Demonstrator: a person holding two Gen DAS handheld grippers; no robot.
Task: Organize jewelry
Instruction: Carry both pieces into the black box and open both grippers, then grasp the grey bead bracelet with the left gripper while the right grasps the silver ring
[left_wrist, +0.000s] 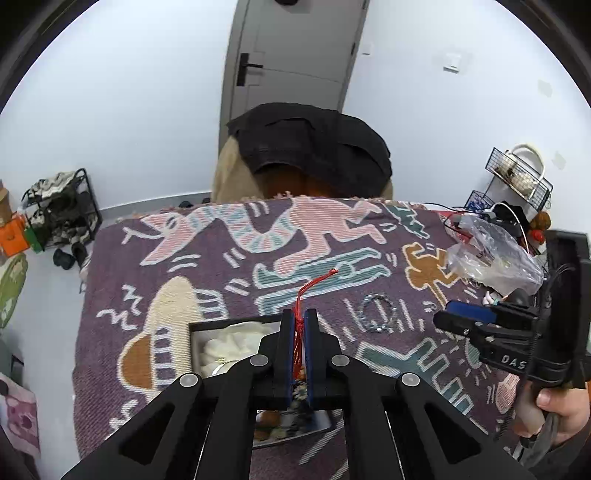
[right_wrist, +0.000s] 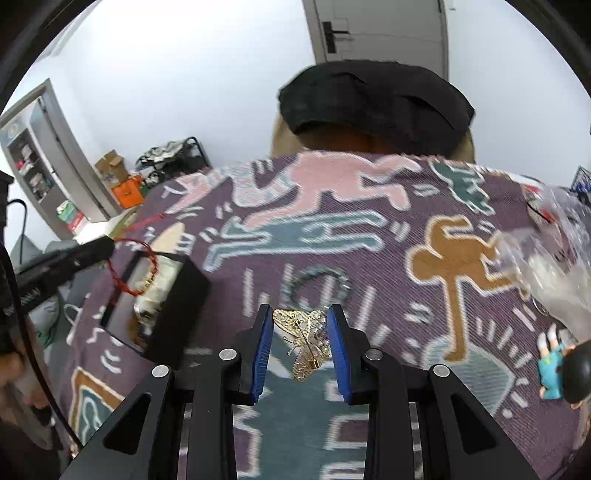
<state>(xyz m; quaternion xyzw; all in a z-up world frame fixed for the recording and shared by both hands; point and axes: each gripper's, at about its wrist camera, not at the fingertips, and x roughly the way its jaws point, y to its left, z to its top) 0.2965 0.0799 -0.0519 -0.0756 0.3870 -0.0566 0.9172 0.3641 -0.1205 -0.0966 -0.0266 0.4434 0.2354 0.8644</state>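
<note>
My left gripper (left_wrist: 300, 316) is shut on a red string bracelet (left_wrist: 303, 295), held above an open black jewelry box (left_wrist: 199, 334) with a white lining. In the right wrist view the red bracelet (right_wrist: 142, 266) hangs over the box (right_wrist: 184, 295) from the left gripper (right_wrist: 105, 243). My right gripper (right_wrist: 300, 312) is shut on a gold butterfly brooch (right_wrist: 304, 341), its jaws pressing on the wing edges, just above the patterned cloth. A silver bead bracelet (left_wrist: 377, 313) lies on the cloth, also visible ahead of the right gripper (right_wrist: 317, 282). The right gripper (left_wrist: 448, 315) shows at right.
A purple patterned cloth (left_wrist: 229, 266) covers the table. A clear plastic bag (left_wrist: 491, 258) and a wire rack (left_wrist: 517, 177) sit at the right back. A small figurine (right_wrist: 554, 365) lies at the right. A chair with black cloth (left_wrist: 310, 147) stands behind the table.
</note>
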